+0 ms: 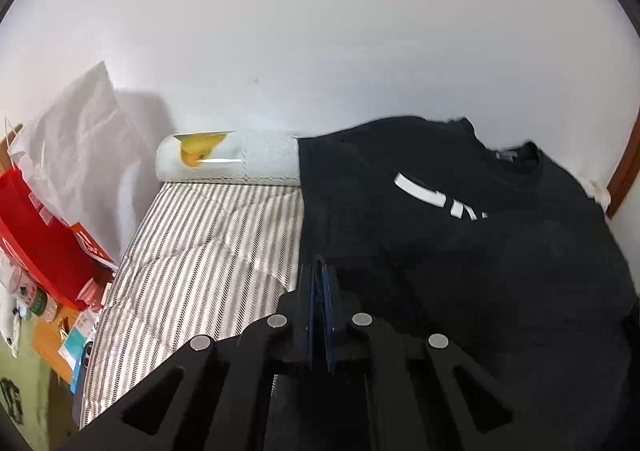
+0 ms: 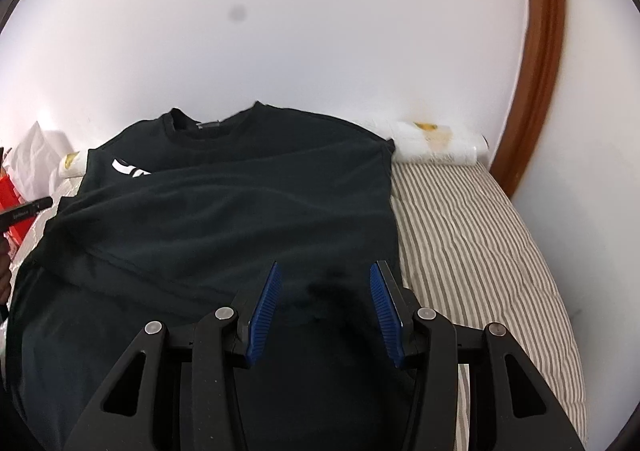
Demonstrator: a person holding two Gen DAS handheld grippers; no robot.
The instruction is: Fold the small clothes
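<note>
Shirt (image 2: 224,219) lies flat on the bed (image 2: 480,235), long axis running 6 to 12 toward the collar; we have left tongs (image 1: 319,283) pinched narrow at its 9 o'clock edge, cloth between them unclear, right tongs (image 2: 324,283) half-wide and empty over the hem.

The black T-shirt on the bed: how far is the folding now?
Done: the black T-shirt lies spread on the striped mattress, collar toward the wall, one side already turned over part of the white print. In hand: the left tool is shut at its edge; the right tool is open above the hem. Left: most folds.
</note>
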